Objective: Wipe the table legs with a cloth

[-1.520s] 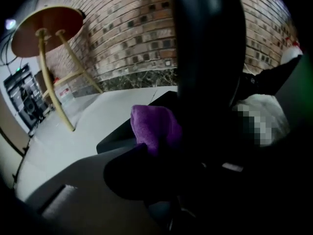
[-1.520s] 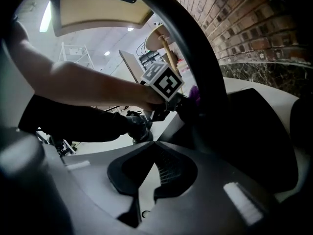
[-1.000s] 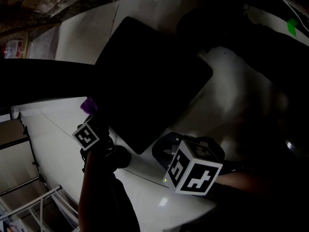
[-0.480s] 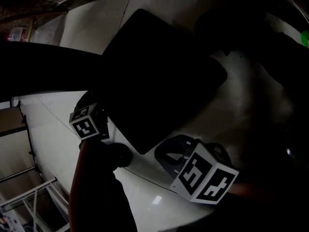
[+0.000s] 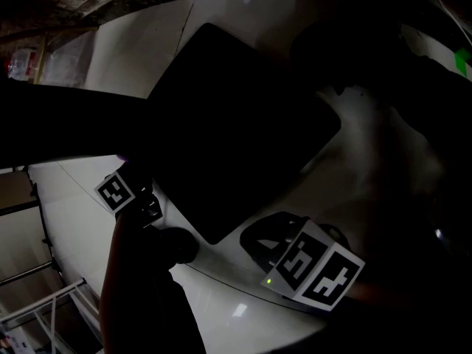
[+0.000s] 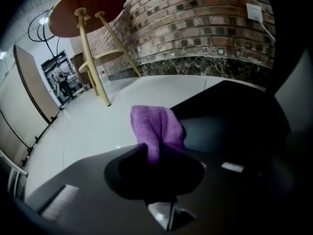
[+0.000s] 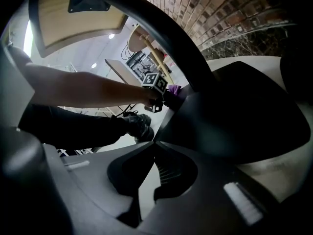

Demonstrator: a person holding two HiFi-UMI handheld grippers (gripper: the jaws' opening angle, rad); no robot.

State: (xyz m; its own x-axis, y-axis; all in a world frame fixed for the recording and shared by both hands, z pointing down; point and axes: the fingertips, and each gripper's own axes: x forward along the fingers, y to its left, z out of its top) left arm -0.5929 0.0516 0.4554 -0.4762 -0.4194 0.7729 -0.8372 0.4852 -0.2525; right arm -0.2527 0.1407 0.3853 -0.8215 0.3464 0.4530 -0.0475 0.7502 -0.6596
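Where the cloth is: the purple cloth (image 6: 156,126) is pinched in my left claw (image 6: 157,153), with a folded tuft standing up past the tips.
Left claw: clamped on the cloth and held low at the foot of the desk leg (image 7: 161,38). In the right gripper view the tuft sits just beside that dark column, and I cannot tell whether it touches.
Right claw (image 7: 154,143): tips together with nothing between them, hanging above the white floor (image 5: 74,198) near a corner of the black base plate (image 5: 236,124).
Desk: I see its pale underside (image 7: 73,18) overhead, with the single dark leg curving down from it to the base plate.
Step in hand: I judge I am bringing the cloth onto the lower leg to start a stroke. Wiping looks barely under way.
Doing it well: I want the broad face of the tuft flat on the column, not the hard claw tips. I should press lightly and run along the leg's length in overlapping passes, turning my wrist to reach the far side.
Grip: the fold is short, so I should hold it firm or it may drag out.
Light: it is very dim under here, so I should go slowly and feel for contact.
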